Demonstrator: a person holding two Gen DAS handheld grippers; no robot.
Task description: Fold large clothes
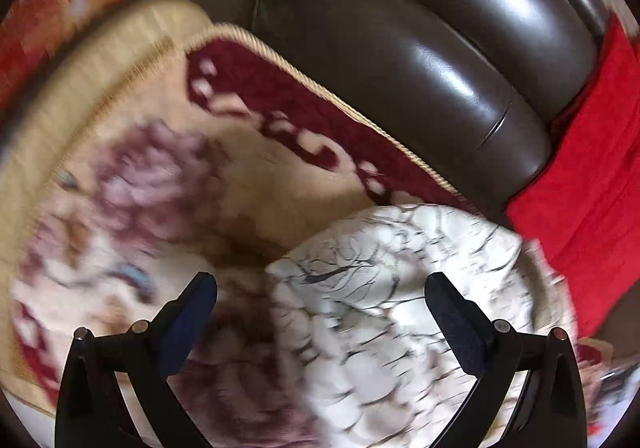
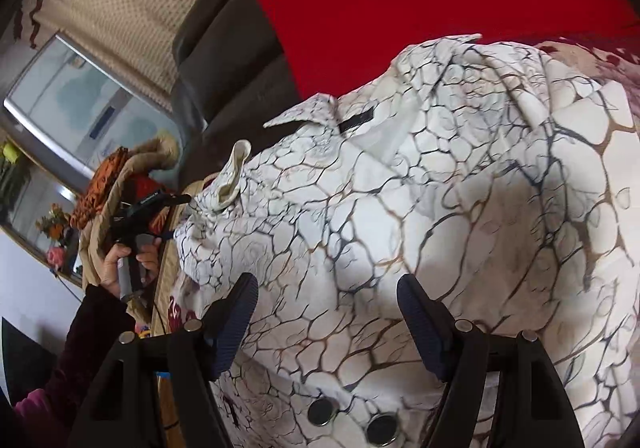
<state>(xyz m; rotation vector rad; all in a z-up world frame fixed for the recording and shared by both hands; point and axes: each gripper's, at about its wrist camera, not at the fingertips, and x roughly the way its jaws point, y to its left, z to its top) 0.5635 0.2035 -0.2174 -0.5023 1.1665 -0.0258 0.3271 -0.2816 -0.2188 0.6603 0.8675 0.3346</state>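
The left gripper (image 1: 320,300) points steeply down at the floral blanket (image 1: 160,176), with both fingers (image 1: 192,324) spread wide and nothing between the pads. In the left wrist view, the white crackle-print garment (image 1: 384,288) occupies the lower centre and lower right of the frame, lying on the blanket; the right-hand finger stands over it, though contact cannot be confirmed through the motion blur. A dark leather sofa (image 1: 420,60) fills the upper right, with a red cloth (image 1: 592,168) at the right edge.

The right gripper (image 2: 326,312) points moderately down at the same garment, which fills the centre and right of the right wrist view. Its fingers (image 2: 236,320) are released and set wide apart above the fabric, gripping nothing. The collar (image 2: 312,110) lies at the upper centre, and two dark round buttons (image 2: 320,410) sit at the bottom edge.

At the left centre of that frame, the person's left hand (image 2: 128,268) wraps the handle of the other gripper, dark sleeve (image 2: 84,348) below.
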